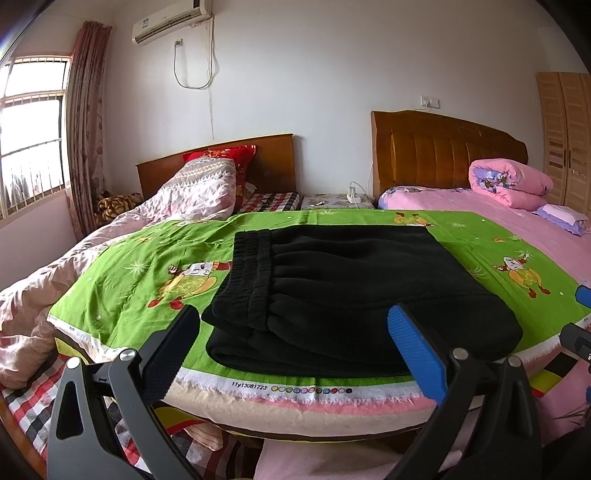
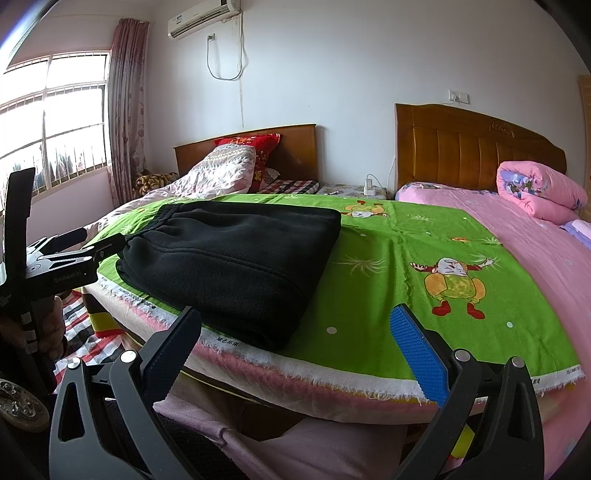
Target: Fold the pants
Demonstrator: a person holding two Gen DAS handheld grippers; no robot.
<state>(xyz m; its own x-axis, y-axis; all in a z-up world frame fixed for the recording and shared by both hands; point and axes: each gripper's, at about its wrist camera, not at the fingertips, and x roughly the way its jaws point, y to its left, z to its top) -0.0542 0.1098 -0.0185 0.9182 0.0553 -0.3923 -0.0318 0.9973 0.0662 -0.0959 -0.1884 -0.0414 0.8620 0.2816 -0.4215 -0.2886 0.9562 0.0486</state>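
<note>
Two spread, empty grippers: through the left wrist my left gripper (image 1: 291,345) hangs over the near edge of the folded black fleece pants (image 1: 343,288) on the green cartoon sheet (image 1: 122,266), while through the right wrist my right gripper (image 2: 295,345) hovers beside their right edge, so I'd judge only smoothing and squaring remain.

Green cartoon sheet (image 1: 122,266) on bed; pink rolled quilt (image 1: 511,181) right; AC unit (image 1: 171,20); curtain (image 1: 86,122) by window (image 1: 31,129).

Folded pants (image 1: 343,291) lie on the cloth (image 1: 125,266), near its front edge.
</note>
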